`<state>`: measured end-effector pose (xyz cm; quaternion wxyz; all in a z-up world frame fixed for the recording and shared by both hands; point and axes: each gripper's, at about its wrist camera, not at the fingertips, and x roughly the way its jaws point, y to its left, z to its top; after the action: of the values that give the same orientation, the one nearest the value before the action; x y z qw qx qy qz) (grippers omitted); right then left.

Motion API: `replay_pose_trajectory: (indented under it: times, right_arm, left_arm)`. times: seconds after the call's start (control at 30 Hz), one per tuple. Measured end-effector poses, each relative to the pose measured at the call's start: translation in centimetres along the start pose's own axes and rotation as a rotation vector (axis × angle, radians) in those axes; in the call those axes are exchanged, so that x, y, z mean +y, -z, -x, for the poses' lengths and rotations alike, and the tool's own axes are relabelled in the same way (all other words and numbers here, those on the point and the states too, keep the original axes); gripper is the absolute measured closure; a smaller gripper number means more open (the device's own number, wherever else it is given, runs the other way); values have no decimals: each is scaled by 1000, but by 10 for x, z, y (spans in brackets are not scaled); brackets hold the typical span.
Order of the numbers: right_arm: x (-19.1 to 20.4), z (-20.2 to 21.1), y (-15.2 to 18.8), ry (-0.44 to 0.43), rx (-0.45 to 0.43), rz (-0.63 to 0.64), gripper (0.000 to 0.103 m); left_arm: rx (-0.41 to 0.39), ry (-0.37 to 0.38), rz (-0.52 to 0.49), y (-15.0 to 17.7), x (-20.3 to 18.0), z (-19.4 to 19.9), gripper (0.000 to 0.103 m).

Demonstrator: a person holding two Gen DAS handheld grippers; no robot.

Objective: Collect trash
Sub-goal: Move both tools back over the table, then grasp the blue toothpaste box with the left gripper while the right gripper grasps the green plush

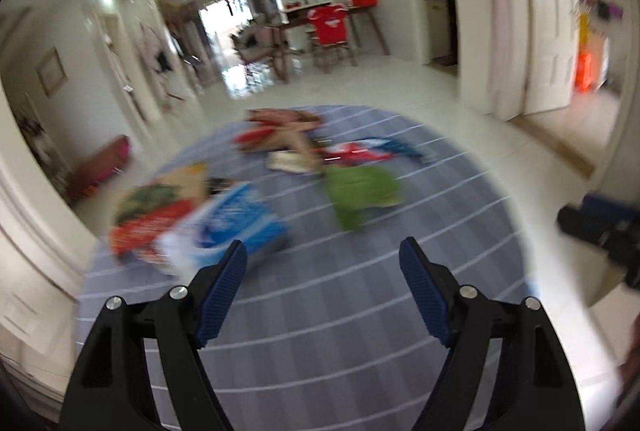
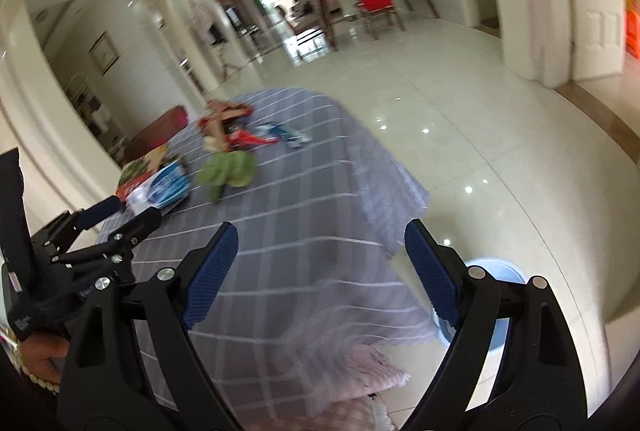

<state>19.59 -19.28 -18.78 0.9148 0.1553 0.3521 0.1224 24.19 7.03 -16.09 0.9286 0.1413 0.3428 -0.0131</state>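
Trash lies on a table with a grey striped cloth (image 1: 320,311). A blue and white packet (image 1: 236,223) sits near my left gripper (image 1: 324,255), which is open and empty just short of it. A crumpled green wrapper (image 1: 360,191), a red and blue wrapper (image 1: 372,151) and red and brown wrappers (image 1: 280,131) lie farther back. My right gripper (image 2: 320,239) is open and empty over the cloth's near right side (image 2: 300,251). The green wrapper (image 2: 230,171), the blue packet (image 2: 164,187) and the left gripper (image 2: 120,219) show at the left of the right wrist view.
A light blue bin (image 2: 492,295) stands on the tiled floor (image 2: 460,111) by the table's right edge. A pink cloth (image 2: 368,379) lies below the tablecloth. A red and green box (image 1: 148,215) lies beside the blue packet. A chair and desk (image 1: 332,31) stand far back.
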Motion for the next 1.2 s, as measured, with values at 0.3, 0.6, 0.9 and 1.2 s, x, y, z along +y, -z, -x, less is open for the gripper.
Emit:
replay_pose_trajectory:
  times: [0.3, 0.6, 0.9, 1.2]
  right_arm:
    - [76, -67, -19, -22, 77, 138, 19]
    - [102, -127, -41, 49, 121, 197, 19]
    - [117, -173, -49, 63, 221, 273, 67]
    - [111, -135, -41, -65, 196, 217, 78]
  left_arm:
    - [43, -65, -28, 18, 59, -32, 26]
    - [52, -20, -89, 20, 60, -58, 29]
    - [75, 68, -35, 12, 68, -63, 88]
    - [-39, 69, 158, 2, 98, -14, 101]
